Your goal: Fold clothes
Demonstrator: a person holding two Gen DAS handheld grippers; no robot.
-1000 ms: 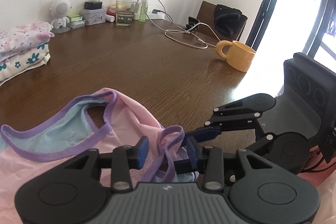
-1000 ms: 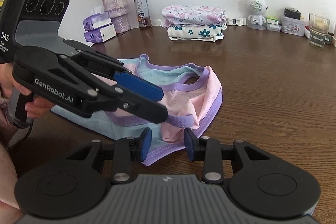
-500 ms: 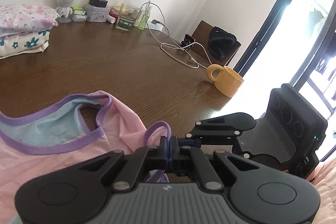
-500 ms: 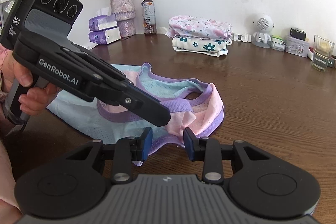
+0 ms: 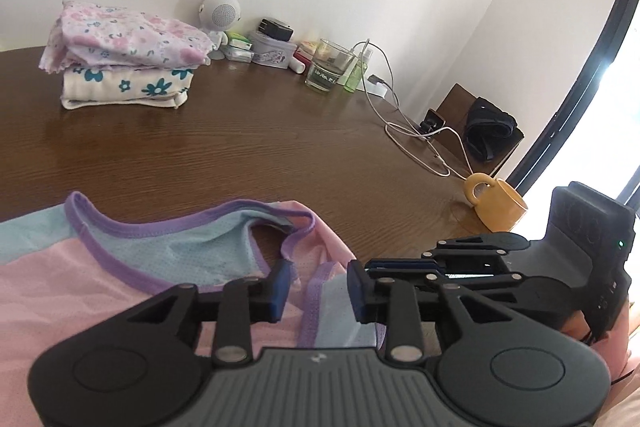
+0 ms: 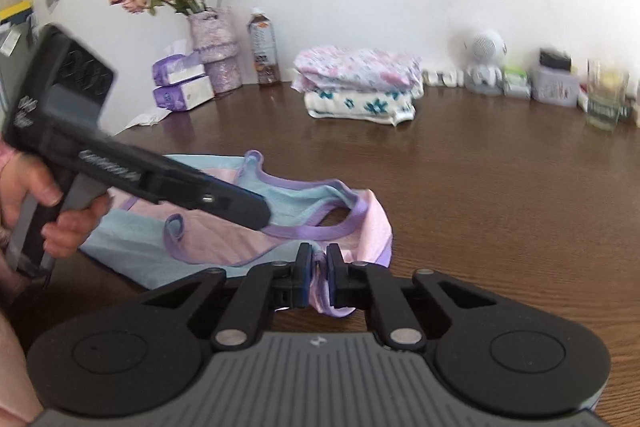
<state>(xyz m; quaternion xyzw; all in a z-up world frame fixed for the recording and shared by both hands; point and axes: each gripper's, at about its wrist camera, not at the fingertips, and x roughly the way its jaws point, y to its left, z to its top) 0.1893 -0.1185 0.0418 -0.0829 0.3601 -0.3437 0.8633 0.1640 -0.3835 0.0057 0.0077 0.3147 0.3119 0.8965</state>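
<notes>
A pink and light-blue top (image 5: 188, 255) with purple trim lies on the brown table (image 5: 240, 147). My left gripper (image 5: 318, 287) hovers over its near corner with its jaws opening. A purple strap (image 5: 310, 303) runs between the pads, which do not press on it. In the right wrist view, the left gripper (image 6: 260, 217) reaches in from the left, held by a person's hand (image 6: 60, 219). My right gripper (image 6: 318, 269) is closing, its pads pinching the pink hem (image 6: 318, 291) at the top's near edge. From the left wrist view, the right gripper (image 5: 400, 263) shows side-on, its jaws together.
A stack of folded floral clothes (image 5: 124, 59) sits at the back. Along the wall stand a vase of flowers (image 6: 216, 51), tissue packs (image 6: 180, 83), a bottle (image 6: 264, 51), a white toy (image 5: 220, 15) and a glass (image 5: 328, 71). Cables (image 5: 416, 135) and a yellow mug (image 5: 500, 207) lie to the right.
The left jaws closed on the purple strap, then opened off it as the gripper rolled and shifted. The right jaws narrowed from apart to pinching the hem.
</notes>
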